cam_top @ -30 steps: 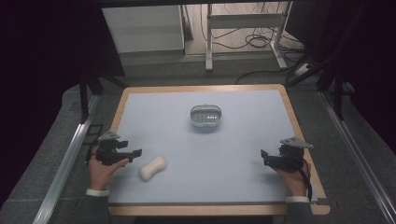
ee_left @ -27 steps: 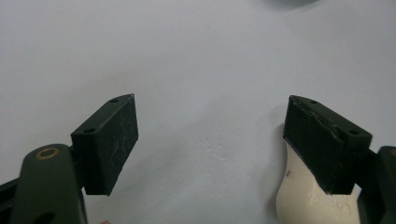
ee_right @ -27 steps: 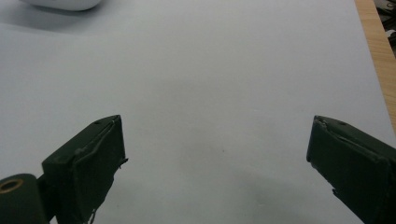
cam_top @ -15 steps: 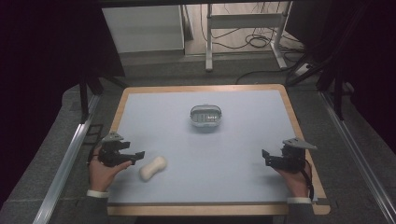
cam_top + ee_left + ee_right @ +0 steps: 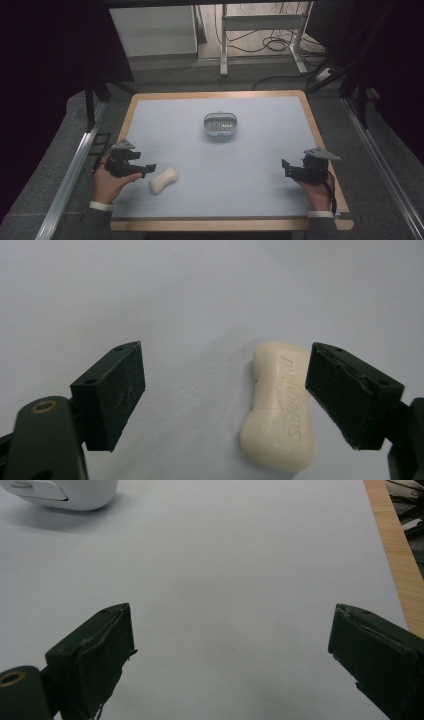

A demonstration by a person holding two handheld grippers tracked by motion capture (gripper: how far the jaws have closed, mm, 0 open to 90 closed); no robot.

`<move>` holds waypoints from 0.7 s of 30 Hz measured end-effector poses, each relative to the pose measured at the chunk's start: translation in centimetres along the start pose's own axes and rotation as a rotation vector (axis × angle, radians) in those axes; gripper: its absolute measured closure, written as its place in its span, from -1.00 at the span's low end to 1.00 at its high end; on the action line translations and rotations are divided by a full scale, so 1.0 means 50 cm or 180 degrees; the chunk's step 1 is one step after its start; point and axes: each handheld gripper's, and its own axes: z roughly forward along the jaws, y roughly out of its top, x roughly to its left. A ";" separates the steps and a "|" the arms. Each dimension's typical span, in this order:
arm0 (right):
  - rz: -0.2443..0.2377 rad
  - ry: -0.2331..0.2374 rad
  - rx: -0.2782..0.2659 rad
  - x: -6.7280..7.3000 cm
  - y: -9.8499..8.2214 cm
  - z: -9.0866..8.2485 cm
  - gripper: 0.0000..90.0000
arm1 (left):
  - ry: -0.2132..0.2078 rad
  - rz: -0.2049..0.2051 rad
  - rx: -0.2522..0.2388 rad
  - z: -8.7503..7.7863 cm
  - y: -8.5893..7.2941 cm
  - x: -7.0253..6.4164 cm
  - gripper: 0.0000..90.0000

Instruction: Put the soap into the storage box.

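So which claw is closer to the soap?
Left. The left claw is right beside the soap, jaws open. The right claw is far across the table.

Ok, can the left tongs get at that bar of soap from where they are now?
Probably yes. The left tongs stand open, and the bar of soap lies flat just ahead, by one jaw, with bare table around it and nothing between.

On the table (image 5: 260, 200), the soap bar (image 5: 163, 180) lies near the front left corner, just right of the left gripper (image 5: 148, 168). The soap dish (image 5: 220, 125) sits behind it, toward the middle of the back edge. The right gripper (image 5: 285, 167) is by the front right corner, well apart from both.
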 end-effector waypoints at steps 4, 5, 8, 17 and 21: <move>0.0007 0.0003 0.0015 0.001 -0.003 -0.001 -0.91 | -0.0010 0.0093 0.0127 0.007 0.010 -0.010 -0.60; -0.0006 -0.0004 0.0016 0.000 -0.004 -0.003 -0.91 | -0.0004 0.0124 0.0172 0.009 0.016 -0.015 -0.59; 0.0001 -0.0015 0.0015 0.000 -0.005 -0.006 -0.91 | -0.0020 0.0174 0.0224 0.009 0.025 -0.024 -0.58; -0.0023 -0.0028 0.0034 0.001 -0.008 -0.005 -0.91 | -0.0023 0.0270 0.0404 0.012 0.036 -0.044 -0.56; -0.0035 -0.0027 0.0060 0.005 -0.009 -0.002 -0.91 | -0.0024 0.0309 0.0487 0.022 0.036 -0.054 -0.55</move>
